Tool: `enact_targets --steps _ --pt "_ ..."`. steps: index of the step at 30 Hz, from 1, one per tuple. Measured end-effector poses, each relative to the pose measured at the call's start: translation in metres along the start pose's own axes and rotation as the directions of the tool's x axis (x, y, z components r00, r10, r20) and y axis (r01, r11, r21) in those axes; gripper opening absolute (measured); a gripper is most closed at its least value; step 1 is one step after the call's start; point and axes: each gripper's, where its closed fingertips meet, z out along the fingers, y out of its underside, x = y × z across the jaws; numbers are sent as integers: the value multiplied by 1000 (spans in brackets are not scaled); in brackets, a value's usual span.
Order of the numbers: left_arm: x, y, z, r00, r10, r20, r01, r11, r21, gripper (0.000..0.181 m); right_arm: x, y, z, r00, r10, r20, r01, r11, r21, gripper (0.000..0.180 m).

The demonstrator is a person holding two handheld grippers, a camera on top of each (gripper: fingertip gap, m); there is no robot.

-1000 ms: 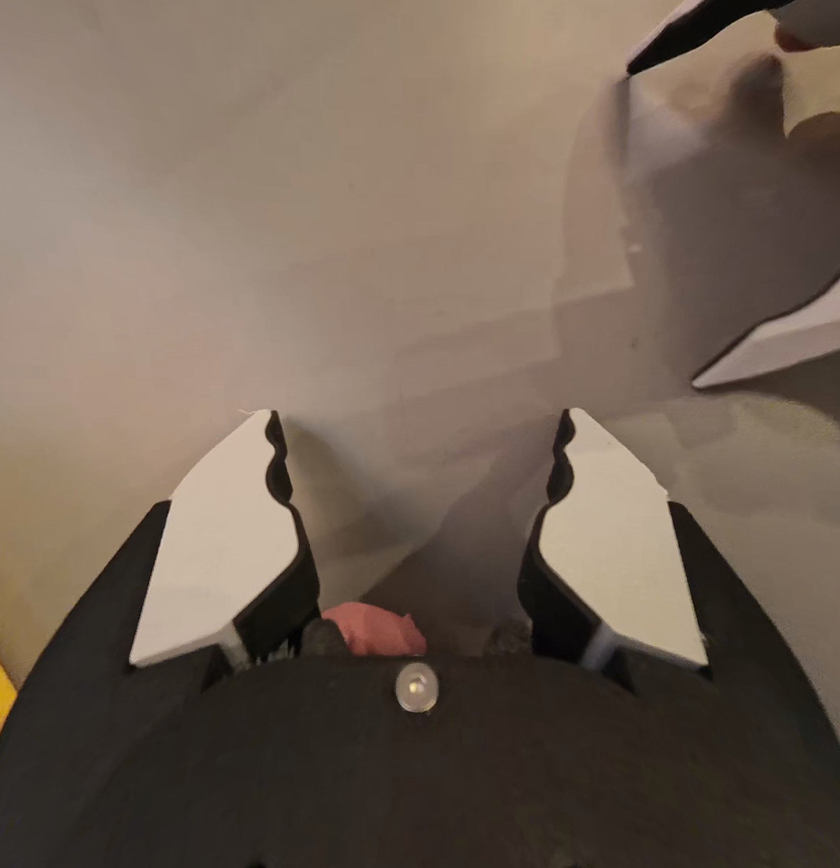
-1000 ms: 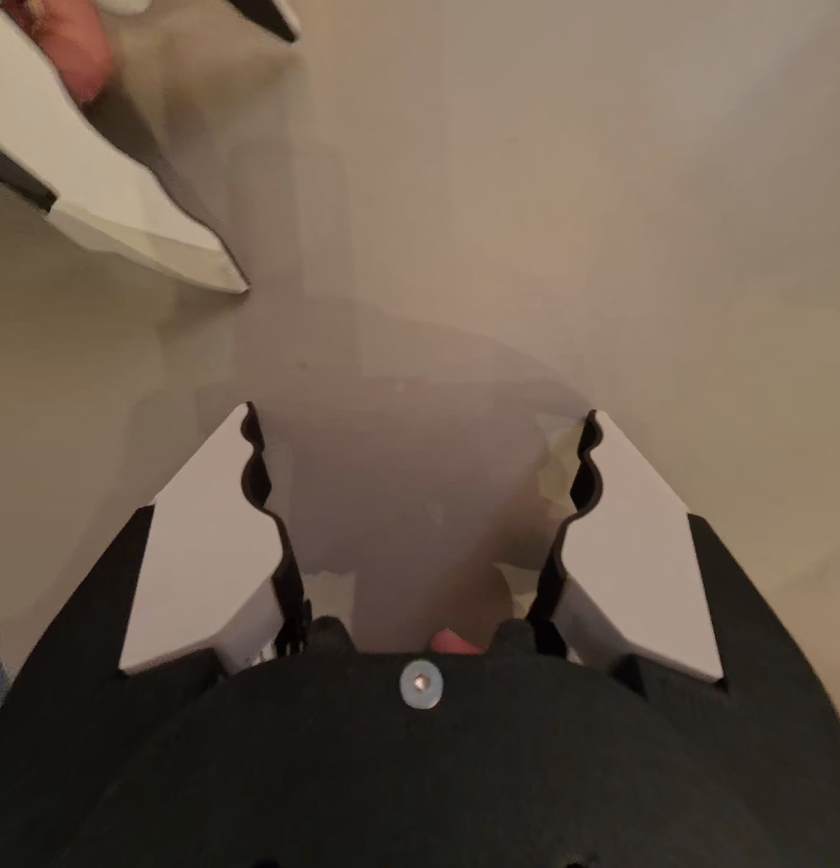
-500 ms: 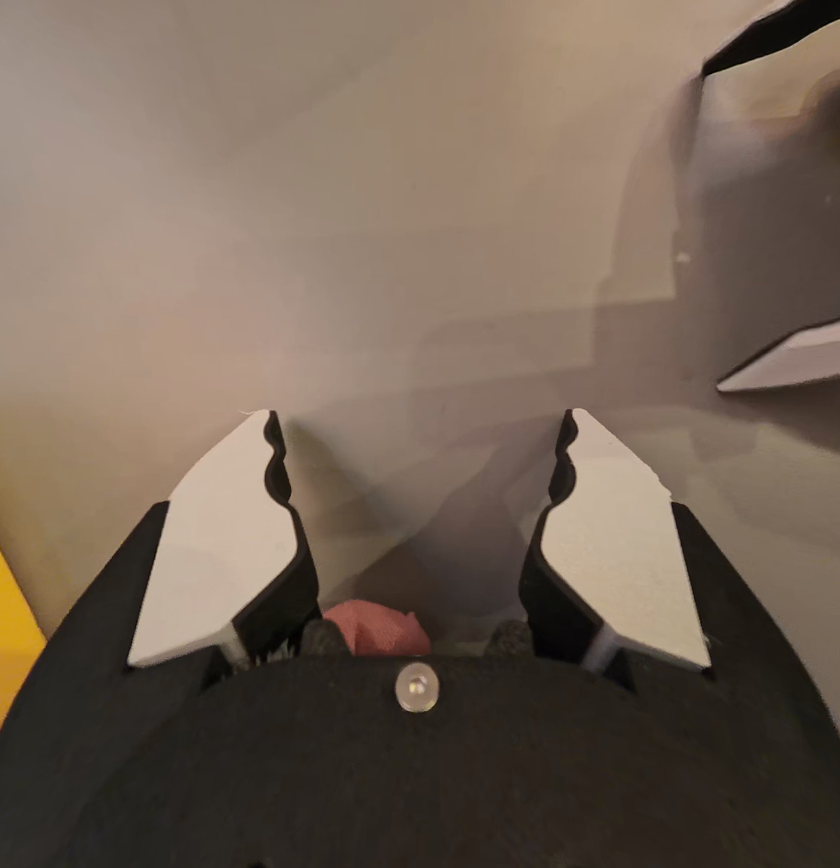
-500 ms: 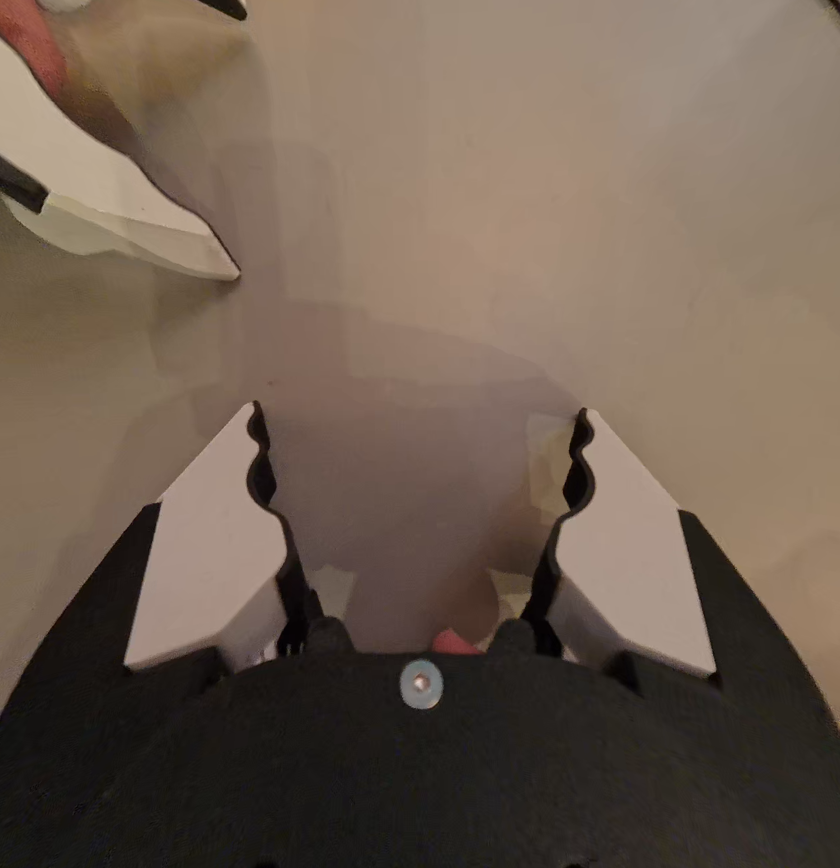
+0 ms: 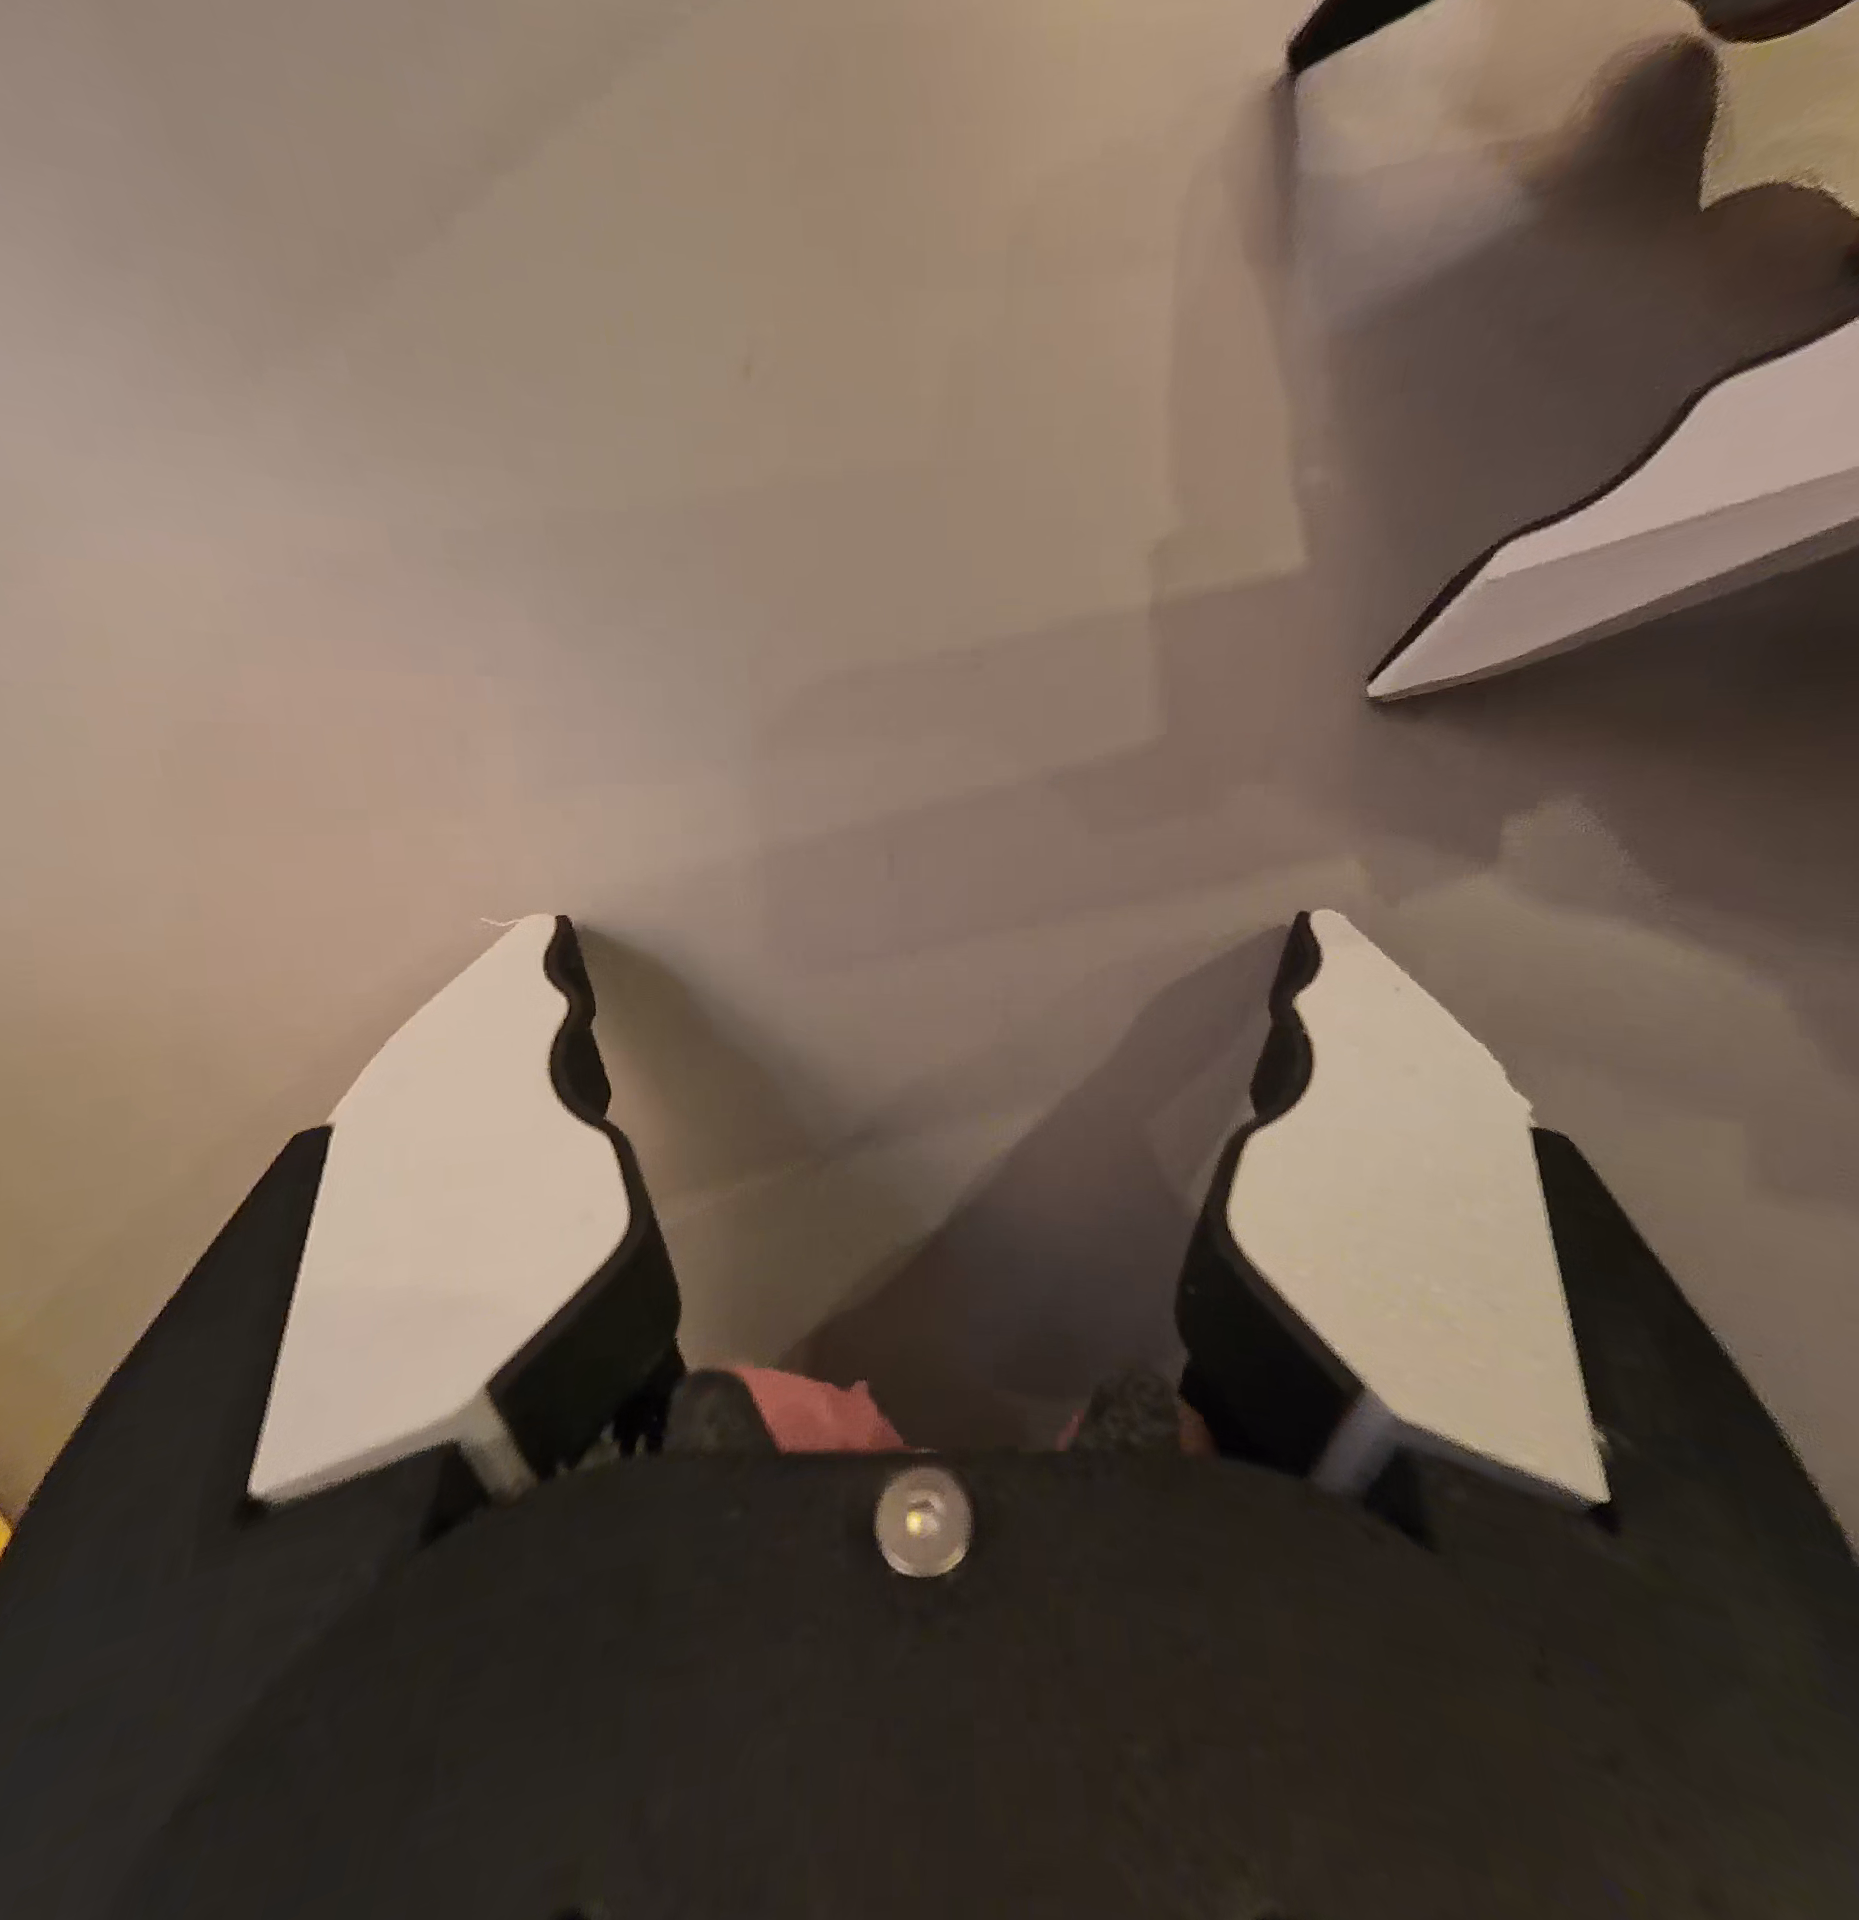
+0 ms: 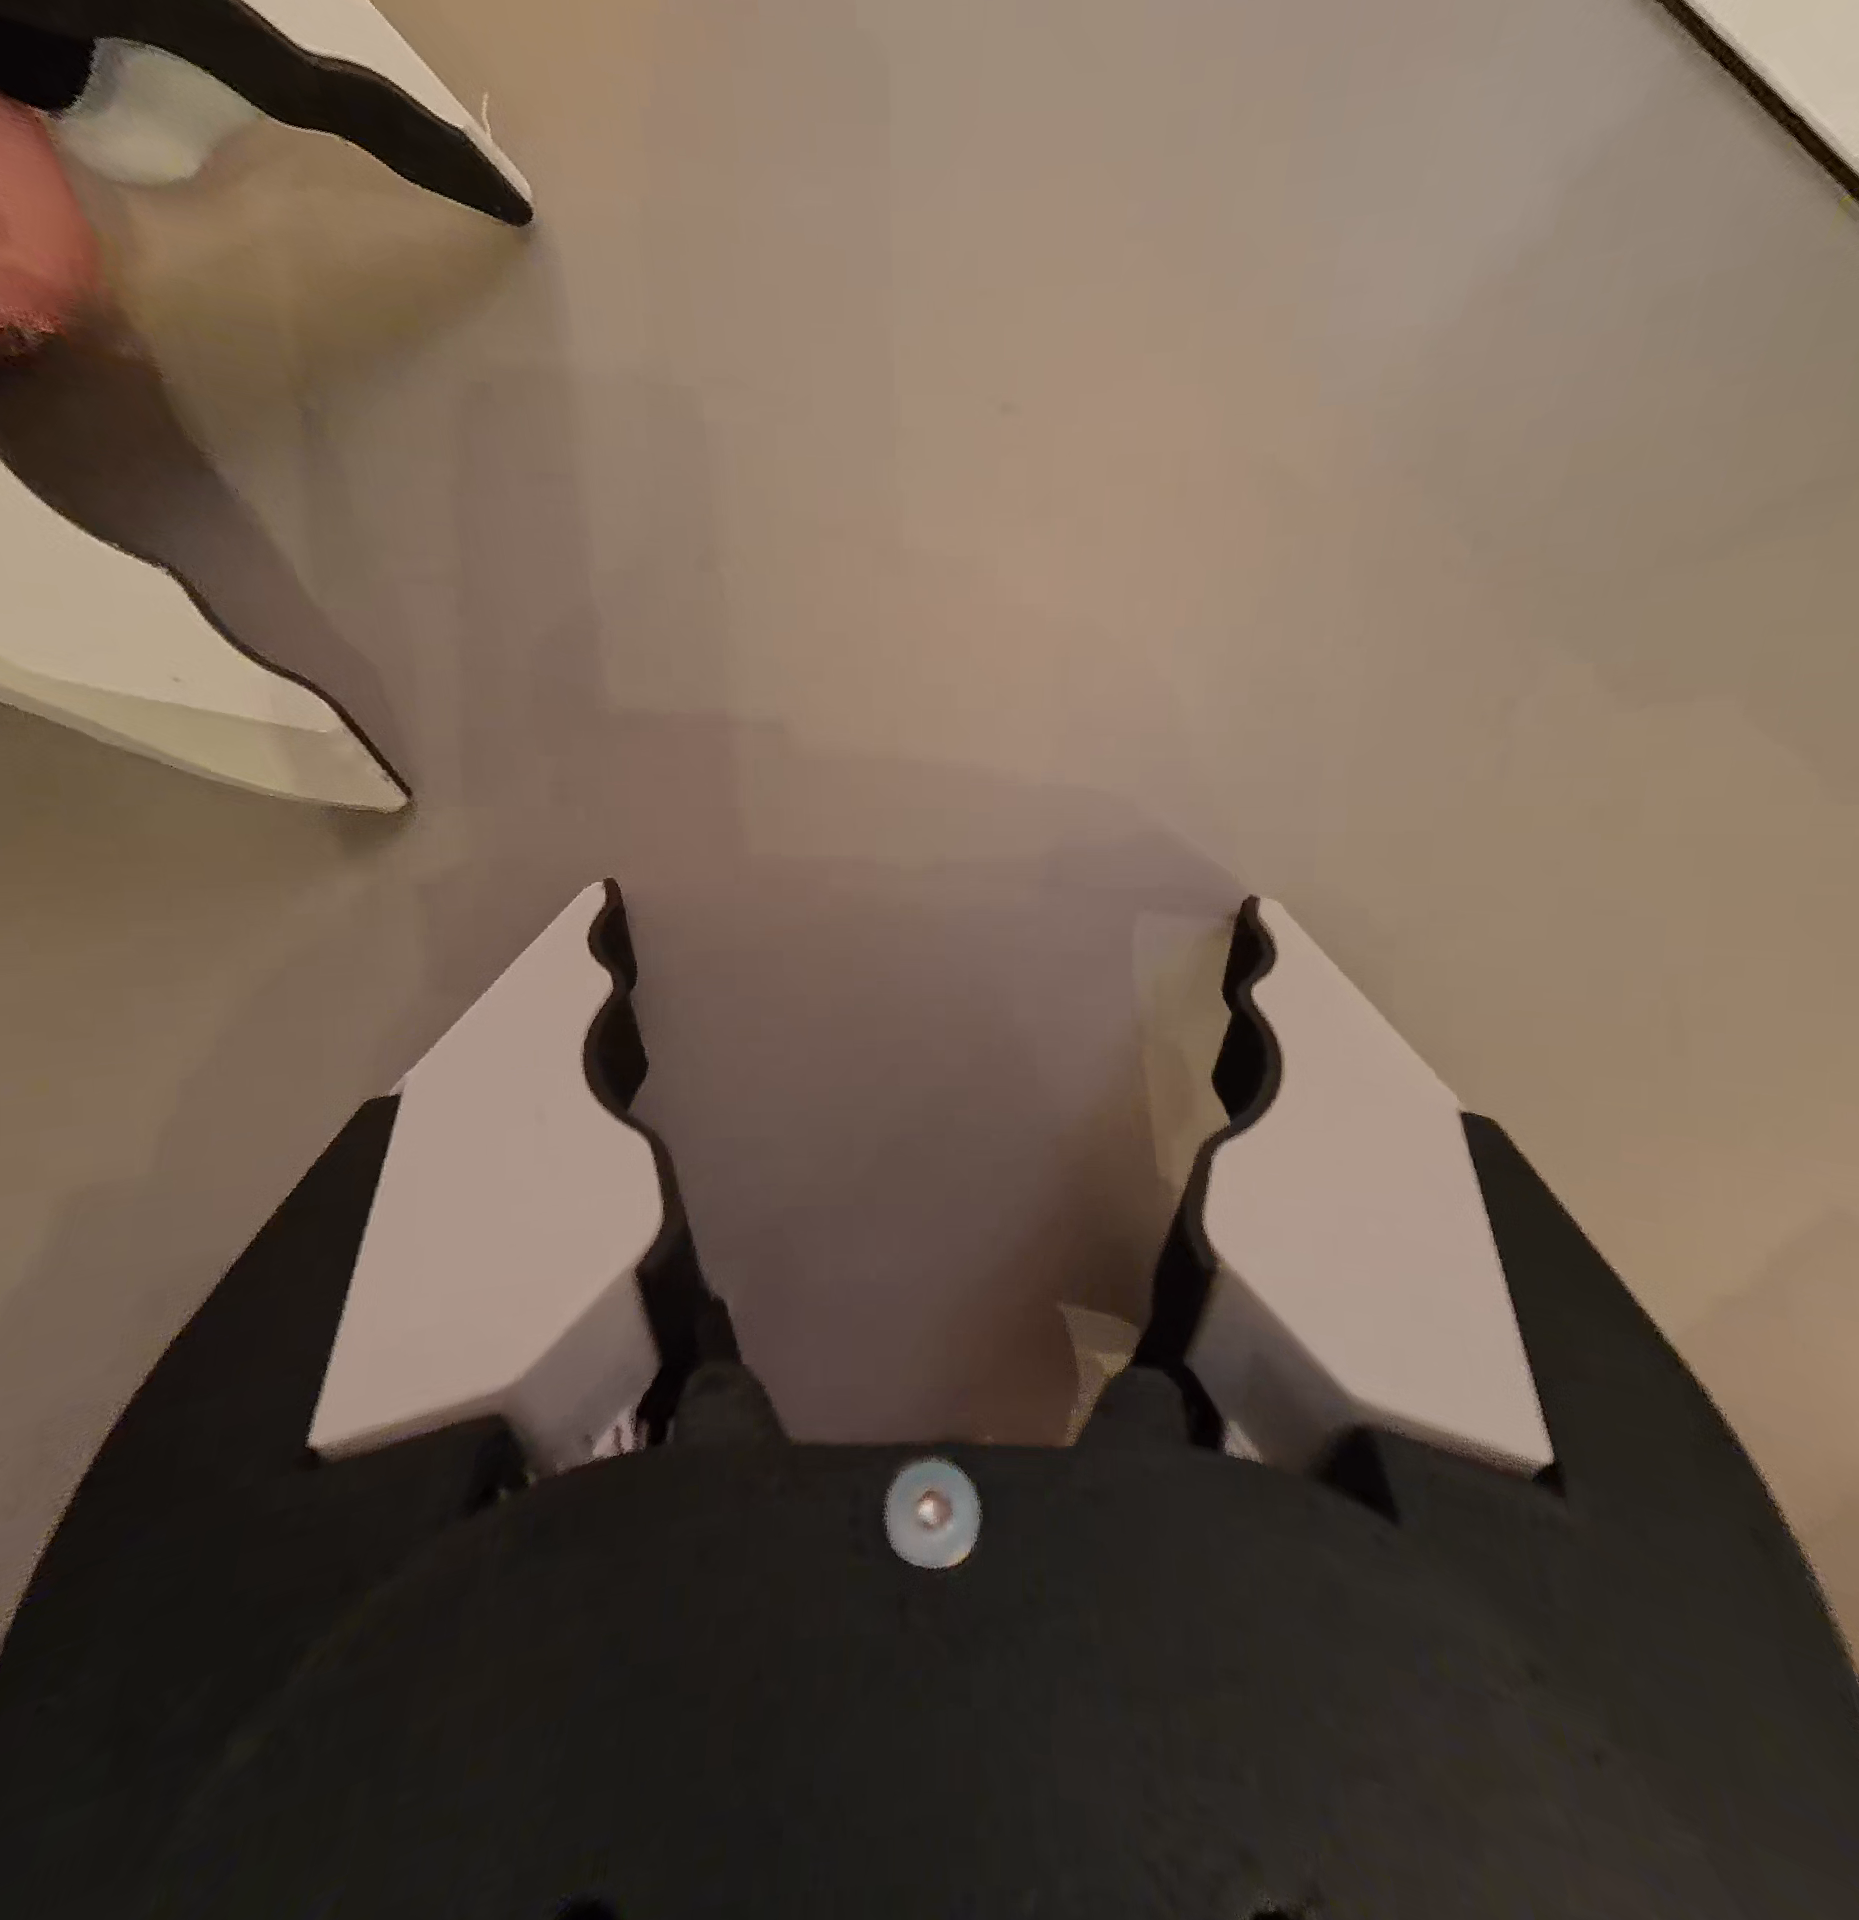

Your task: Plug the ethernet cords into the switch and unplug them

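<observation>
Both the left hand-held gripper (image 5: 930,925) and the right hand-held gripper (image 6: 930,904) were released and empty over the bare worktop (image 5: 696,468). No cord or switch was visible, so a blind reach toward twelve o'clock could miss.

Left gripper (image 5: 930,925) lies left of right gripper (image 6: 930,904), seemingly above a table (image 5: 696,468).

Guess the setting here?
Hard to tell: likely an indoor tabletop. Only a plain grey surface, both open grippers and a white edge at the far right show; no switch or cords.
</observation>
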Motion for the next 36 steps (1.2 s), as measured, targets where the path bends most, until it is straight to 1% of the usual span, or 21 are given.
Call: enact_targets --steps 1,4,6,8,9,10,11,12,13,16,19,21,23,25,29,30,31,32,33,36 --pt "0 0 0 1000 -1 1 1 1000 2 121 2 1 -1 1000 5 -16 -5 1000 -5 115" --pt "2 2 -1 1000 3 0 -3 1000 4 121 1 0 -3 999 -13 -31 13 1000 11 107" --pt "2 3 -2 1000 7 -7 -7 1000 12 123 -3 4 -4 1000 12 -9 -12 1000 -7 110" --pt "5 6 -2 1000 14 -25 -14 1000 -3 136 -5 4 -3 1000 3 10 -3 1000 6 114" --pt "4 6 -1 1000 14 -12 -14 1000 0 137 -6 4 -2 1000 -3 15 3 1000 17 116" --pt "4 6 -1 1000 8 -9 -8 1000 2 138 -7 4 -1 1000 -10 23 10 1000 19 124" --pt "5 7 0 1000 5 -8 -5 1000 -10 146 -10 6 1 999 -33 37 32 999 11 141" --pt "6 7 0 1000 9 -11 -10 1000 -15 146 -16 9 2 996 -65 67 65 998 2 155" --pt "8 7 1 1000 16 -15 -16 1000 -14 146 -19 9 3 994 -76 77 76 997 0 160" --pt "6 7 1 1000 2 -6 -2 999 -32 146 -17 8 4 995 -74 69 73 997 10 160" --pt "6 8 0 1000 -12 7 12 1000 -16 146 -14 -3 2 994 -113 -3 113 990 88 160" --pt "7 10 -2 999 -27 19 27 1000 -15 144 -8 -6 2 995 -88 -56 93 990 102 157" --pt "10 11 -2 1000 -20 14 20 1000 -13 146 -13 -7 1 994 -109 -32 112 987 113 145" --pt "9 10 -2 1000 -17 9 17 1000 -7 147 -16 -7 2 993 -117 -4 117 987 110 140" --pt "9 11 -2 1000 -25 18 26 1000 -18 146 -20 -5 7 997 -72 33 70 994 80 143" --pt "9 12 -3 999 -32 23 33 999 -20 146 -26 -2 9 995 -67 76 63 996 57 147" --pt "9 12 -3 999 -40 29 41 999 -20 146 -31 0 10 991 -93 91 89 995 46 157" --pt "9 13 -4 998 -47 35 47 999 -18 146 -32 0 10 989 -106 99 102 994 46 159" --pt "9 13 -4 998 -54 40 54 998 -12 146 -33 -2 10 985 -127 120 121 991 53 155" --pt "10 13 -6 997 -62 48 61 998 14 142 -27 -6 12 992 -90 90 86 995 50 145"
